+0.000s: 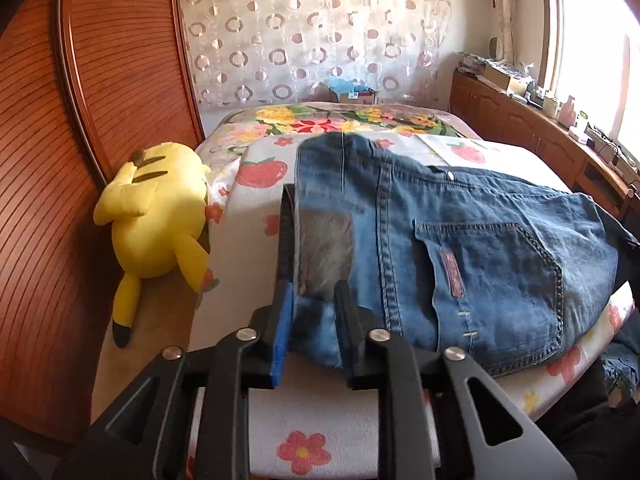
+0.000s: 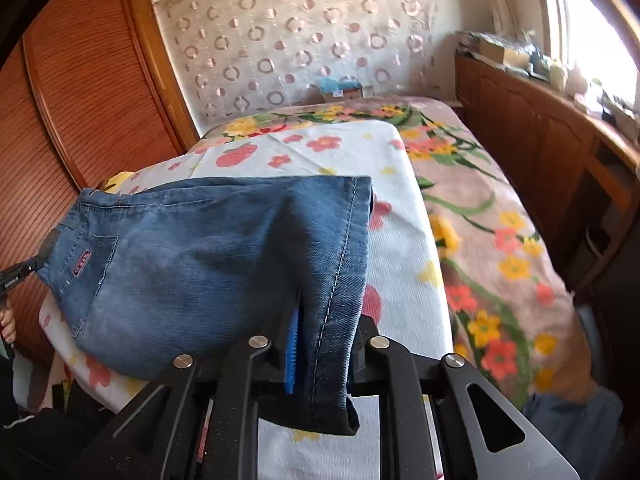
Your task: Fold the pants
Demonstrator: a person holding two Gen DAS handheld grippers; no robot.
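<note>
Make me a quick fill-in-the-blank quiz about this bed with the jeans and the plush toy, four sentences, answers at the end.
1. The plush toy is ___ in colour.
2. In the left wrist view it lies to the ___ of the jeans.
3. The jeans' back pocket faces ___.
4. The right gripper has blue ___ between its fingers.

Answers: yellow; left; up; denim

Jeans (image 1: 460, 248) pocket tag (image 1: 452, 272): lettering illegible.
</note>
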